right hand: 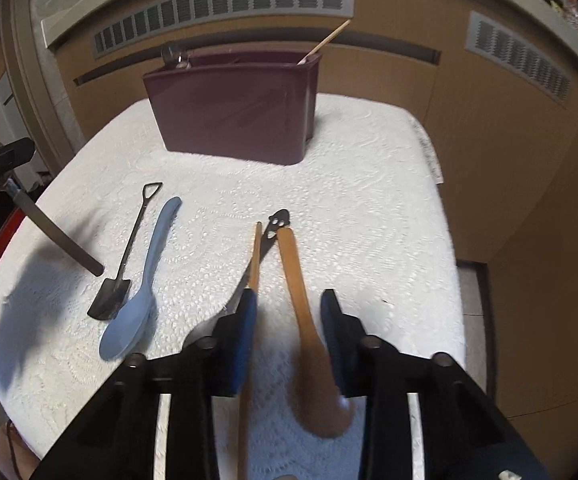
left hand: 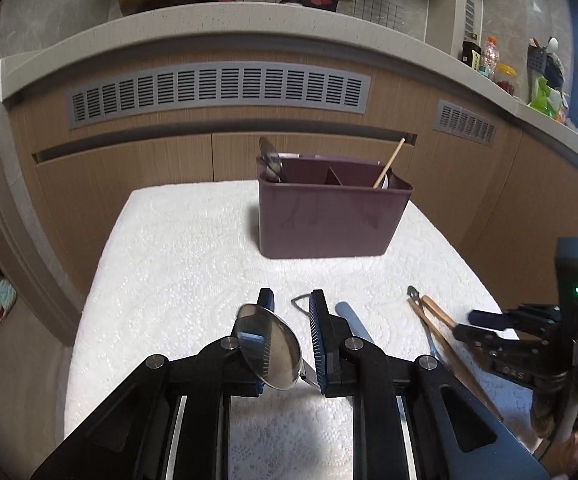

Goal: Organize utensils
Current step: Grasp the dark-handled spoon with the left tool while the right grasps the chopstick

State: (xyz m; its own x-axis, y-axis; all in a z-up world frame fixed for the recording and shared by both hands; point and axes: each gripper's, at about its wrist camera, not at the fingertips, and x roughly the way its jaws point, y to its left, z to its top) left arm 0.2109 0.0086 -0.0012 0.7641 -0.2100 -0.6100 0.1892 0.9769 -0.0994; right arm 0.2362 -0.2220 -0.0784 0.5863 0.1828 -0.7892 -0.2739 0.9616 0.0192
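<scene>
So we've got the metal spoon (left hand: 269, 350) pinched in the left gripper (left hand: 291, 330), lifted clear of the white tablecloth (left hand: 177, 248), with its bowl sticking up toward the camera and the handle hanging below. From the right wrist view that handle slants down over the left edge of the cloth. The grip sits right at the neck, so the spoon could swivel or slip on the way to the bin if we swing it fast.

Over on the other side, the right gripper (right hand: 289, 320) is down on the cloth with the wooden spoon (right hand: 309, 328) between its jaws. They've narrowed, but the frame is blurry and there's a visible gap on both sides, so we'd call them not yet clamped. A chopstick (right hand: 253, 256) and a black-handled utensil (right hand: 271, 232) lie just beside it, and the left pad could easily catch the chopstick too and drag it along.

A black shovel-shaped spoon (right hand: 123, 264) and a blue spoon (right hand: 145, 288) wait side by side on the cloth. The purple organizer (left hand: 331, 216) stands at the far end, already holding a metal spoon on its left and a stick on its right. Dropping ours into the wrong compartment is the other risk.
</scene>
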